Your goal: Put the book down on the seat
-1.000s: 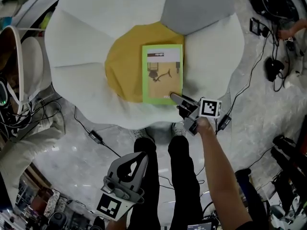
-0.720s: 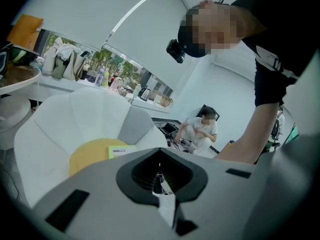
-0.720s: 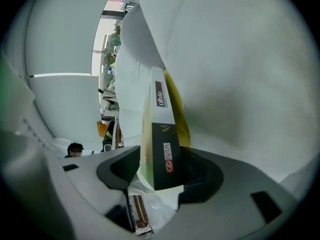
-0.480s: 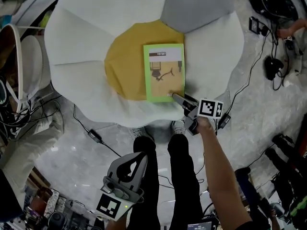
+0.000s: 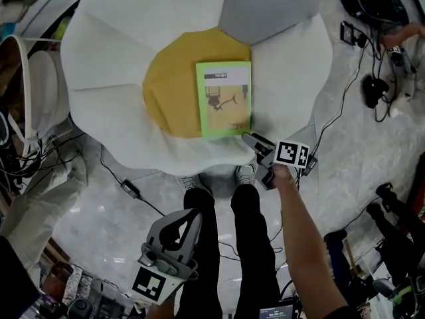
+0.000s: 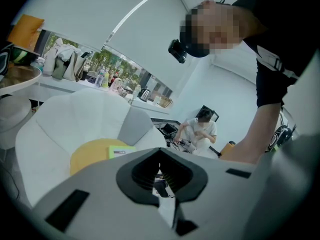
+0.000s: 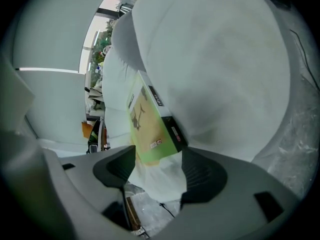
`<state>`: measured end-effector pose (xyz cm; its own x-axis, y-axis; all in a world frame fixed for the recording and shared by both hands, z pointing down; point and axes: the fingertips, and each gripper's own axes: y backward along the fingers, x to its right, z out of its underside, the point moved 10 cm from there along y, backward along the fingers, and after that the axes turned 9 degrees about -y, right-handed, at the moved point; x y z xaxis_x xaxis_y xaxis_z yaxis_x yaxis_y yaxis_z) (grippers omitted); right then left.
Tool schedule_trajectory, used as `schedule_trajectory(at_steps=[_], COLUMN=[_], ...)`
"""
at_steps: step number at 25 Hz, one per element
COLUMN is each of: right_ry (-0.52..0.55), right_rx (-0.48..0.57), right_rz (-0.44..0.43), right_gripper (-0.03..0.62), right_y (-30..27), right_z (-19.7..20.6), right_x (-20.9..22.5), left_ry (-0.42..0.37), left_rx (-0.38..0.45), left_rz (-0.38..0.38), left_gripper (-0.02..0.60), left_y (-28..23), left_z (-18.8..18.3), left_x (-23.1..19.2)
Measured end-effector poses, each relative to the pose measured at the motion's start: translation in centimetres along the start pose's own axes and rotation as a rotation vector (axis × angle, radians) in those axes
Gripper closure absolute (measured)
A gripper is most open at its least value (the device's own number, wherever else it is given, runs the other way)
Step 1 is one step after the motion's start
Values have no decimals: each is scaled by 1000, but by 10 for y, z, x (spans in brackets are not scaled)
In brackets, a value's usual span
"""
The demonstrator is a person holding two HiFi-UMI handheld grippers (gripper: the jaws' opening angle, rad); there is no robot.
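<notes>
Head view: a thin rectangular book with a lime-green border and tan cover (image 5: 224, 98) is seen lying flat on the flower-shaped seat of soft, matte fabric (image 5: 113, 65). Most of the book is carried by the round mustard-yellow centre (image 5: 169, 92), and its right edge reaches onto a white petal (one petal further back is grey). The right gripper (image 5: 255, 143) is held just beside the book's near right corner. In the right gripper view its ribbed black pads (image 7: 202, 176) are opening. The book's glossy corner is framed between them but is not pressed by either, so nothing is gripped. The left gripper (image 5: 196, 216) is held low over the polished marbled floor (image 5: 358, 151), well apart from the seat. Its jaws are brought together at the tips around an empty teardrop-shaped gap.
</notes>
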<state>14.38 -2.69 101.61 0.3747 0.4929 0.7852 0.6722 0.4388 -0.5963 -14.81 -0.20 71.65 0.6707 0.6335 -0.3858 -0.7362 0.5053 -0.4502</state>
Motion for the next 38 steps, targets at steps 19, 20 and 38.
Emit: schedule_trajectory(at_steps=[19,20,38], right_ry=[121,129,300], right_rx=[-11,-9,-18], right_rz=[-51,-46,-123], right_gripper=[470,493,579], right_y=[56,63,194], right_z=[11,13,53], right_x=[-91,-100,-268], left_ry=[-7,-8,-80], left_rx=[36,39,81], left_rz=[-17,-17,-48], left_gripper=[569,569,569], left_y=[20,21,66], left_z=[-38,-44,-161], left_x=[29,32,59])
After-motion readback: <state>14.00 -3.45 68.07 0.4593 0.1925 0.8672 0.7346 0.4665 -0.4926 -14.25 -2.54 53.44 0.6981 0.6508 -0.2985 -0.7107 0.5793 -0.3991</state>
